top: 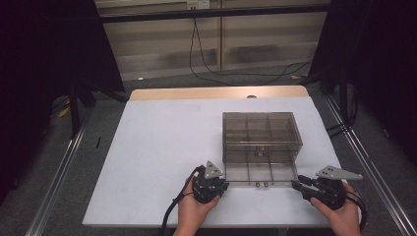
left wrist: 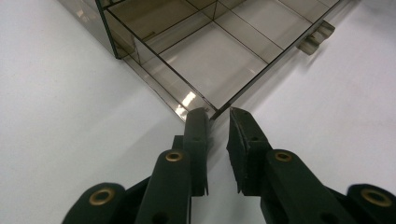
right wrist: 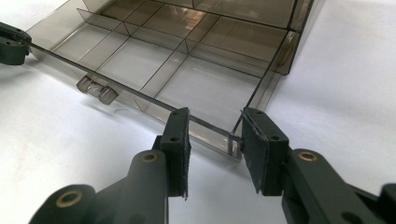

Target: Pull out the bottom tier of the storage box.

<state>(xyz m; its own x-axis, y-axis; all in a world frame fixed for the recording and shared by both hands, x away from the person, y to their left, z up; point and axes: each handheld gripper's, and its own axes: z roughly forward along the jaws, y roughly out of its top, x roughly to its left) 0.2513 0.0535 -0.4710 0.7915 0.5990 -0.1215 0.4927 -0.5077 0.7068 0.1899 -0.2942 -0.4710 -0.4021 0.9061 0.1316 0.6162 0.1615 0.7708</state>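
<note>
Two grippers at near corners of smoky clear box, left gripper and right gripper each straddling a corner, grip unclear, white table, dark curtains around.

Quick count: one smoky clear organizer box with one drawer pulled out, two little knobs on its front, two claws, left and right, one white surface.

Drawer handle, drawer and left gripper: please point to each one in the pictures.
drawer handle (right wrist: 95,90), right gripper view, on its clear knob.
drawer (top: 260,172), high view, on its divided floor.
left gripper (left wrist: 218,113), left gripper view, midway between its fingertips, at the drawer's corner.
</note>
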